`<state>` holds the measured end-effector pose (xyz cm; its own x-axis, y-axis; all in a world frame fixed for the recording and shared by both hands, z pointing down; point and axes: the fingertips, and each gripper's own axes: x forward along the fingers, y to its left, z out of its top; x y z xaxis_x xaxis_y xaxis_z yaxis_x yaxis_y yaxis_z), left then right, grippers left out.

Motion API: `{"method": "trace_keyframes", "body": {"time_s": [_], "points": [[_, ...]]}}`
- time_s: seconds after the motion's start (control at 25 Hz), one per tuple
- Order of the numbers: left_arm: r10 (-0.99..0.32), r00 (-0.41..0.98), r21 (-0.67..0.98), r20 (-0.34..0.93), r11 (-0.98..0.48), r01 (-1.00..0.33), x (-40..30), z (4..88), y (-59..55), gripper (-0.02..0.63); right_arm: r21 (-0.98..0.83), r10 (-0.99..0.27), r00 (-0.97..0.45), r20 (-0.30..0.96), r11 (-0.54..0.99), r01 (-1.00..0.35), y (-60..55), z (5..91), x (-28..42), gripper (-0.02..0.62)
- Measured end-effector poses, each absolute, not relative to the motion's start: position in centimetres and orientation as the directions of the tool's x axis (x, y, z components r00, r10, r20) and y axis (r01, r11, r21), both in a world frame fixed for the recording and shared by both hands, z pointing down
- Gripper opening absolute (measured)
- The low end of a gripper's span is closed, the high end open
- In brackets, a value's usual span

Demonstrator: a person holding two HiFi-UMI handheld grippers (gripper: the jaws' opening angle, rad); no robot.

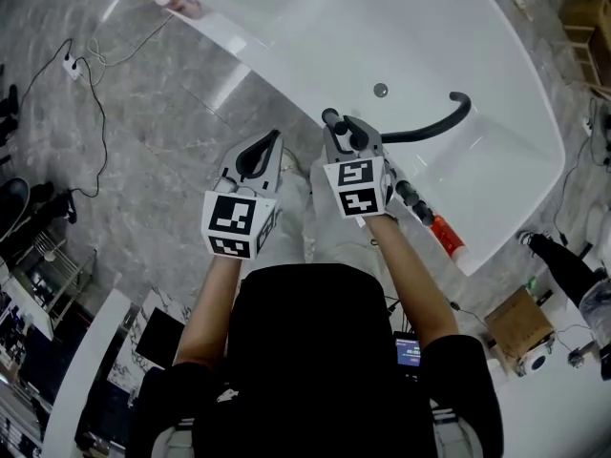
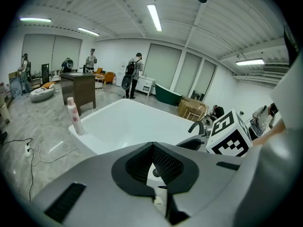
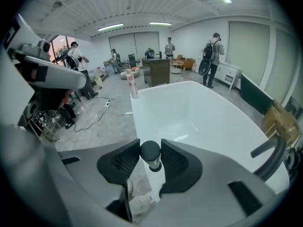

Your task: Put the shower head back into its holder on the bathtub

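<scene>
My right gripper (image 1: 346,134) is over the bathtub's near rim, shut on the shower head (image 1: 331,117). In the right gripper view its black rounded end with a chrome collar (image 3: 150,154) is clamped between the pads. The black hose (image 1: 447,122) curves from it across the tub's inside and shows in the right gripper view as a dark arc (image 3: 271,151). Black fittings (image 1: 412,201) stand on the rim just right of that gripper; I cannot tell which one is the holder. My left gripper (image 1: 260,151) hovers beside it over the floor edge, its tips together and nothing between them (image 2: 152,146).
The white bathtub (image 1: 286,74) fills the top of the head view, with a drain (image 1: 380,90) in its floor. A pink bottle (image 1: 177,1) stands on the far rim and an orange-red bottle (image 1: 447,237) on the near rim. Cables (image 1: 81,70) lie on the floor left; a cardboard box (image 1: 520,322) sits right.
</scene>
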<state>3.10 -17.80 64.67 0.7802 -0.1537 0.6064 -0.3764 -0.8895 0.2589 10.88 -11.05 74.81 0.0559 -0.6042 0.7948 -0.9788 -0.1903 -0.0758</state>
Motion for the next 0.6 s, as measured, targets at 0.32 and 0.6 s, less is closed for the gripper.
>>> {"method": "trace_keyframes", "body": {"time_s": [0.32, 0.6], "points": [[-0.183, 0.809, 0.213, 0.559, -0.911, -0.354, 4.3, 59.0, -17.7, 0.014, -0.080, -0.661, 0.062, 0.748, -0.183, -0.980, -10.9, 68.0, 11.0, 0.133], [-0.202, 0.842, 0.182, 0.500, -0.926, -0.331, 5.7, 52.9, -17.0, 0.014, -0.104, -0.717, 0.049, 0.696, -0.168, -0.980, -10.9, 60.7, 11.7, 0.103]]}}
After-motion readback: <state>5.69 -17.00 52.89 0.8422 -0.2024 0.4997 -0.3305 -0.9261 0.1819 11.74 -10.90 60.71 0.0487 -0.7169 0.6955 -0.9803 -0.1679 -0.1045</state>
